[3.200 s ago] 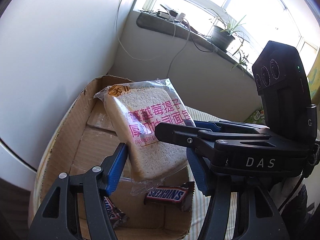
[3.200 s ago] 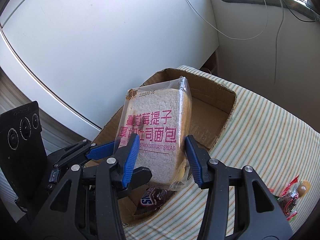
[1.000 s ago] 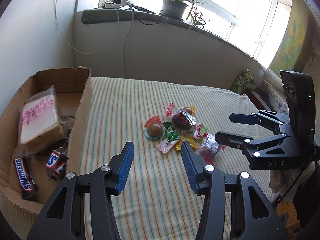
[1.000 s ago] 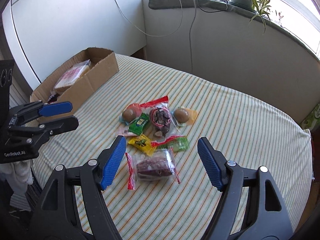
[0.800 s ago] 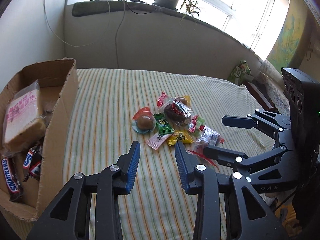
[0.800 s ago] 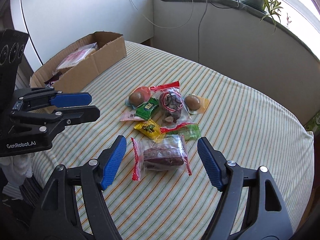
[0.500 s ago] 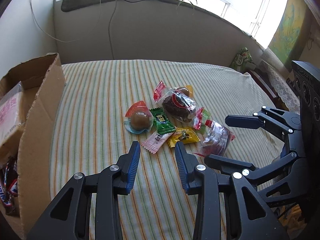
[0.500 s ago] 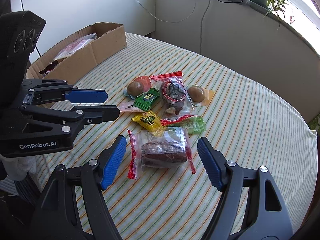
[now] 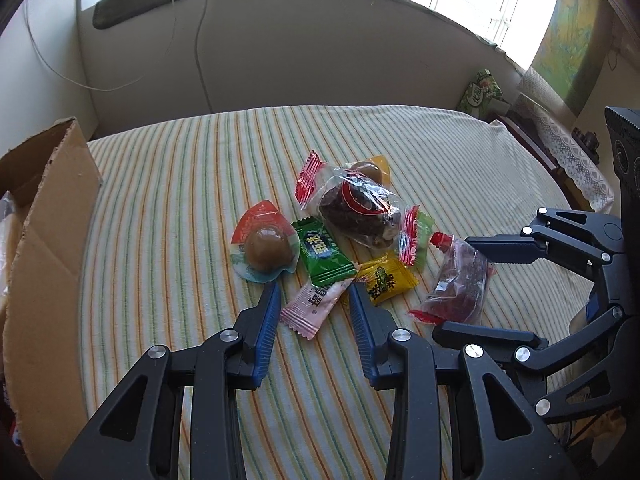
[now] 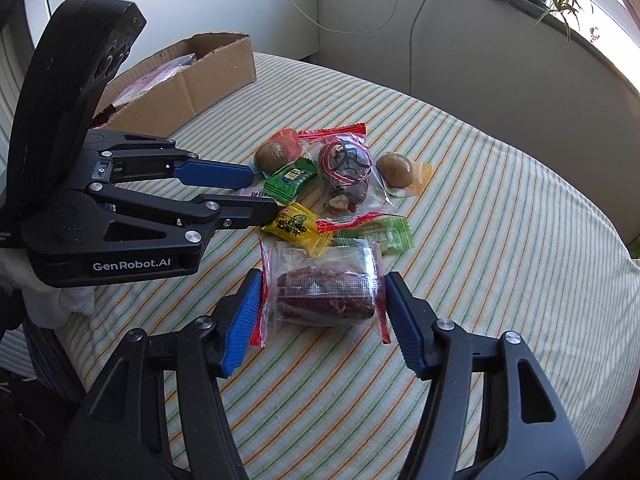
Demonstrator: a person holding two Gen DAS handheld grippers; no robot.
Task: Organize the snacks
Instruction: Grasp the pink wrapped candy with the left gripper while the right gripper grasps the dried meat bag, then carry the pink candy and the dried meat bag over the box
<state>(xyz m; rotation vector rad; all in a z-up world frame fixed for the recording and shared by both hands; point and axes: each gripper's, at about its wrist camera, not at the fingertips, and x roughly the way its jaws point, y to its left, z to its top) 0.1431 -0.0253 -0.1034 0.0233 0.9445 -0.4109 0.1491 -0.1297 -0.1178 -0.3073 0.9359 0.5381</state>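
Straddling a clear packet of dark red snack (image 10: 325, 290) on the striped bench (image 10: 500, 216), the right gripper (image 10: 322, 304) has its jaws just closing in, blue pads beside the packet's crimped ends (contact cannot be told). The left gripper (image 9: 314, 312) has narrowed its jaws around a pink sweet (image 9: 314, 305), apparently not yet pinching it. Green (image 9: 322, 254) and yellow (image 9: 386, 280) sweets and a wrapped egg (image 9: 266, 249) lie nearby; the cardboard box (image 10: 208, 76) stands well apart.
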